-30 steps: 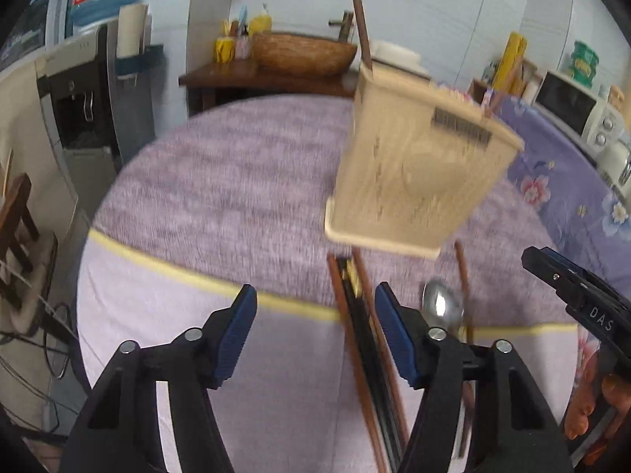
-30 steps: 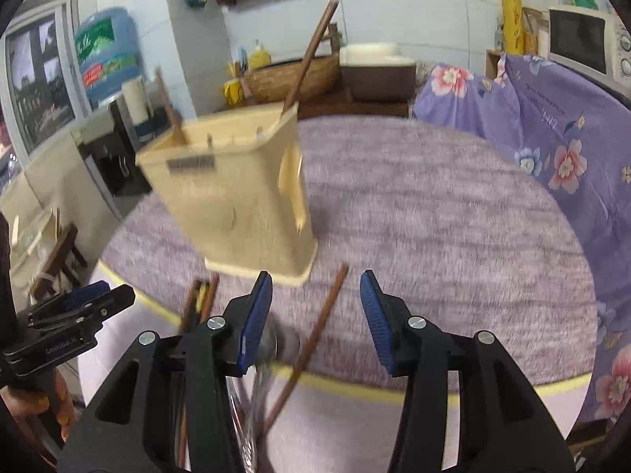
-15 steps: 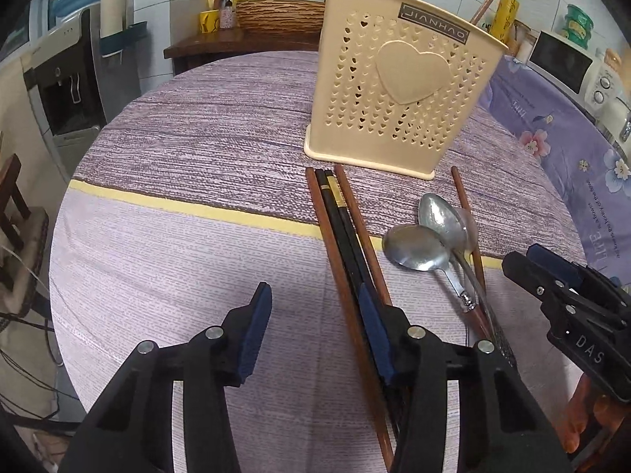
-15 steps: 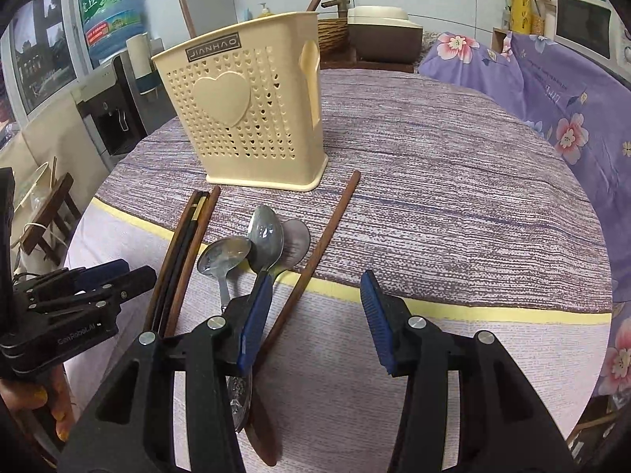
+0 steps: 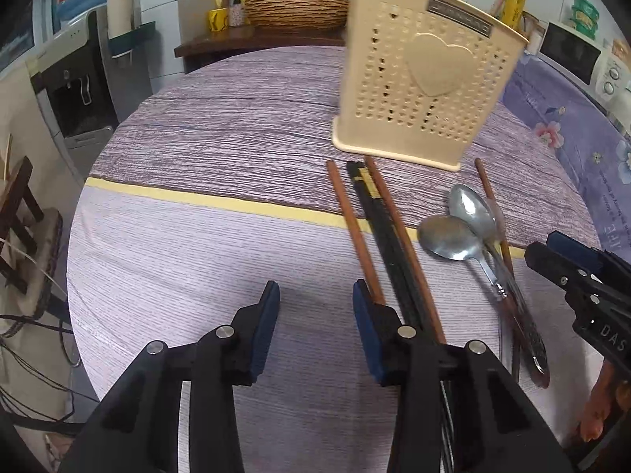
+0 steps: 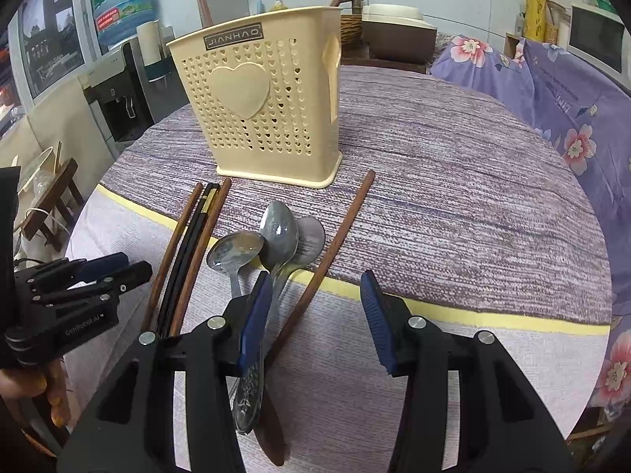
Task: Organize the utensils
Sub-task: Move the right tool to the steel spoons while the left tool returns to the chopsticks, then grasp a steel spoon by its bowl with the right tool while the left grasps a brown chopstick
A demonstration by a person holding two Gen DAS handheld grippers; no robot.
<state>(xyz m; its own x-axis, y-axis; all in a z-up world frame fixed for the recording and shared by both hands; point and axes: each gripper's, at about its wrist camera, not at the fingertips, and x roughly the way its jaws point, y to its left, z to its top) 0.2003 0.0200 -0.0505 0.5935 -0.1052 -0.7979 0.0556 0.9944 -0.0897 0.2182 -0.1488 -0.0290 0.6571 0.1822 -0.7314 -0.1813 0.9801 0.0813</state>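
My left hand-held gripper [image 5: 315, 315] had just been closing, yet its pads stood apart with only bare cloth between them; the nearest brown chopstick [image 5: 355, 232] ran just beside the right pad and was not gripped. My right hand-held gripper [image 6: 315, 315] was also apart and empty, hovering low over the tabletop [image 6: 453, 205], with a lone chopstick [image 6: 335, 252] passing under the gap nearer its left finger. Left of that lay the spoons [image 6: 276, 232], bowls overlapping, handles running back beneath that finger. Further left was the bundle of chopsticks [image 6: 193, 244], two black ones between two brown, lying side by side. Beyond them all stood the holder [image 6: 260, 114], cream plastic with heart-shaped holes, upright, with a couple of sticks already poking out of its top. I judged the chopsticks light, stiff and thin, likely to roll or pivot if pinched at one end, so I would take one across its middle with the pads square to it and lift it clear of its neighbours. The steel spoons looked smooth and slippery, heavier at the bowl; the handle just behind the bowl seemed the best hold. The holder looked light enough to tip if knocked.
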